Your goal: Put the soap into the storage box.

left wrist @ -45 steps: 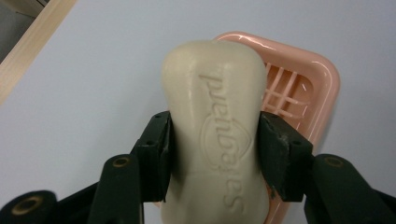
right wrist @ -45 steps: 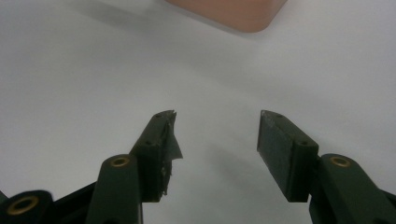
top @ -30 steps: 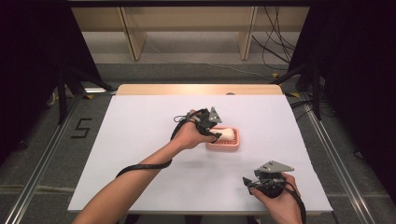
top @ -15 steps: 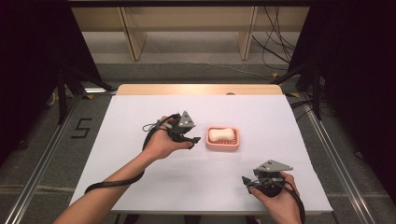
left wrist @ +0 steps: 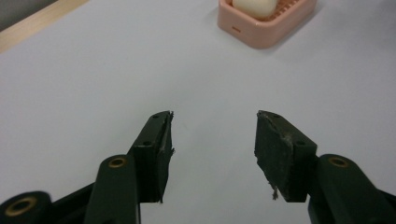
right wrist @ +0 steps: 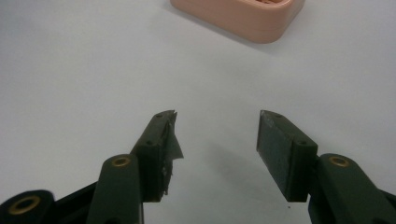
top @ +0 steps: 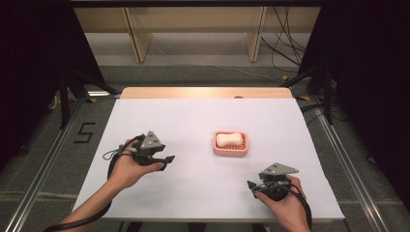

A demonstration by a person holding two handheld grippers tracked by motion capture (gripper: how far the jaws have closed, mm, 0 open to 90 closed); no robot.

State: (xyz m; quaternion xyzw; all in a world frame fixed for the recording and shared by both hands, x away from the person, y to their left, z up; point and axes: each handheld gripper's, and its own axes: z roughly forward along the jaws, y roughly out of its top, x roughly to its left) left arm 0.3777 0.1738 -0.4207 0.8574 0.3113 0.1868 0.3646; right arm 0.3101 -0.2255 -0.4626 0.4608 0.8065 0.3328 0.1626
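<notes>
"5" on floor (top: 86, 131), left of table (top: 193, 121)

The right gripper (right wrist: 215, 140) points its two black jaws up from the bottom edge, spread wide with bare surface between them and nothing held. Each jaw arm carries a brass-coloured rivet near its base. The left jaw's pad is ragged, with a torn flap hanging off its inner edge; the right jaw's pad (right wrist: 280, 154) is a flat dark slab with a cleaner face. Beneath both lies the plain white tabletop (right wrist: 79, 70), with a soft shadow cast between the jaws. Ahead of the jaws, well apart from their tips, sits a salmon-pink plastic dish with rounded corners (right wrist: 243, 16), cut off by the top edge, so its contents cannot be made out.
</notes>
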